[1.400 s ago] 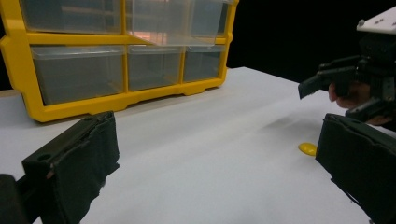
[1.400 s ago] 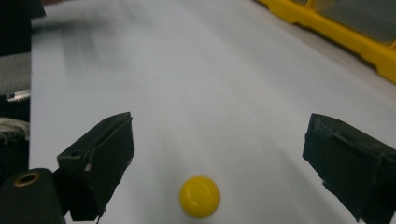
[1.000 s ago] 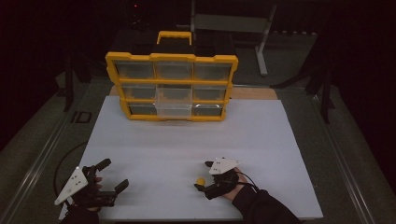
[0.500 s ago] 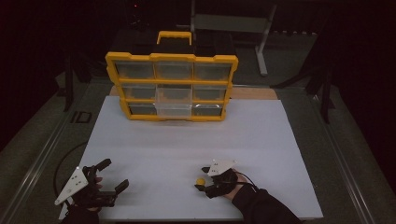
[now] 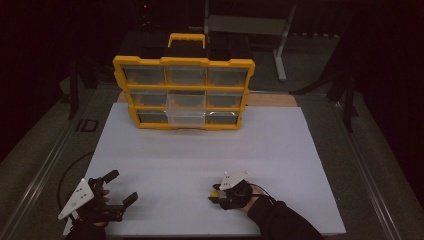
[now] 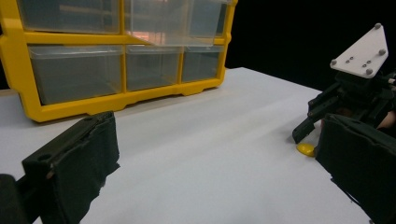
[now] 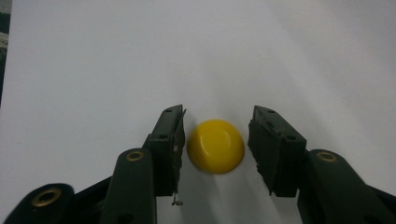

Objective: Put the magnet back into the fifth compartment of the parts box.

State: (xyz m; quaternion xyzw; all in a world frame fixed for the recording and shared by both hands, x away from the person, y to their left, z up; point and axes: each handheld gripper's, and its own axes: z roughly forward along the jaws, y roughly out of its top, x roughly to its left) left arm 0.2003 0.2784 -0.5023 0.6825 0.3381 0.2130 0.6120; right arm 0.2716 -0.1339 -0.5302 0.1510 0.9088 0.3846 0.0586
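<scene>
From above, the right gripper (image 5: 216, 195) has crept slightly left on the white table (image 5: 280, 150). The left gripper (image 6: 210, 172) waits, jaws wide. Up close, the right jaws straddle the yellow button (image 7: 215, 145) without pinching: grasp imminent.

Left gripper (image 5: 116, 191): black body, two black padded jaws, grey three-cornered plate on top, black cable trailing off the table edge. Right gripper (image 7: 215, 135): black jaws, brass-coloured pivot bushings, grey plate with four screws. Person wears a dark sleeve (image 5: 282, 222).
</scene>
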